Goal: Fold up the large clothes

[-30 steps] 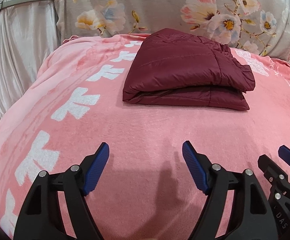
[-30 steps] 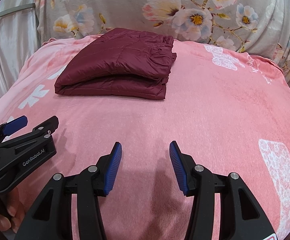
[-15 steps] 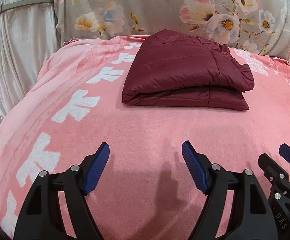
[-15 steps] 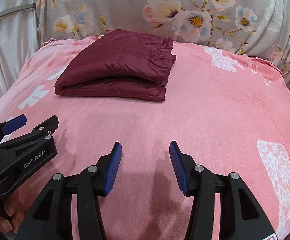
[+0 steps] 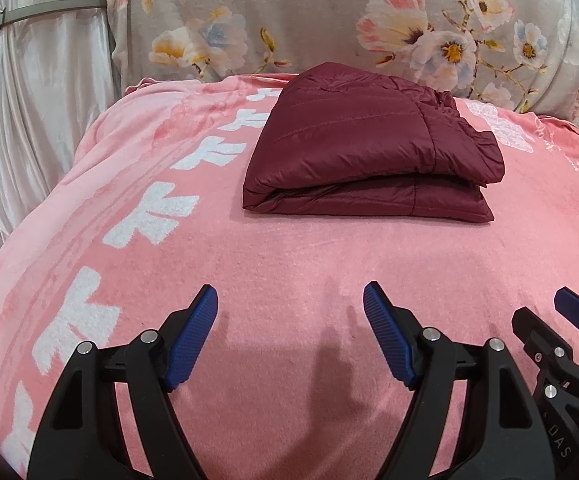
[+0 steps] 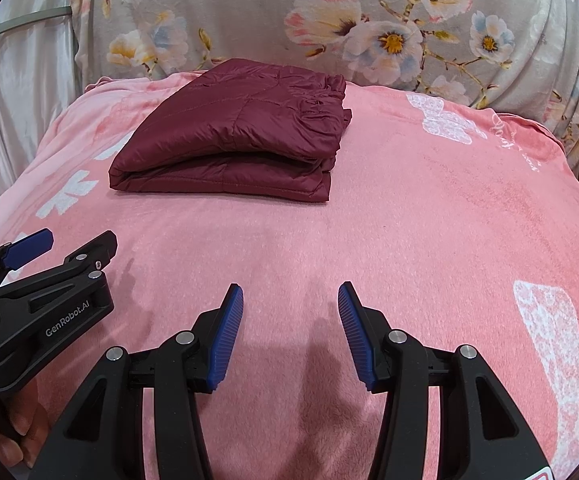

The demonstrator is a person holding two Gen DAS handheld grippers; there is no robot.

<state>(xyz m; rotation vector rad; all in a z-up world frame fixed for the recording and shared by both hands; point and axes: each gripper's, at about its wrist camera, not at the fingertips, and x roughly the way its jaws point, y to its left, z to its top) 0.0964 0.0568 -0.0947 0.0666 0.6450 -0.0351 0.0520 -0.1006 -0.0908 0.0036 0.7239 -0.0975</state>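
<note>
Maroon quilted jacket [image 5: 369, 148] lies folded into a thick rectangular bundle at the far middle of the pink blanket [image 5: 289, 264], its gathered edge toward the right and its folded edge facing the cameras. Behind it hangs a grey floral curtain [image 5: 329, 12], with pale satin fabric [image 5: 41, 112] at the far left. Left gripper [image 5: 289, 332] hovers over bare blanket near the front edge, jaws spread wide with nothing between the blue pads. Right gripper [image 6: 291, 330] sits just beside it, jaws parted about halfway and likewise empty. Both are well apart from the jacket. Fingers [image 6: 13, 436] of the person's left hand show beneath the left gripper's handle.
</note>
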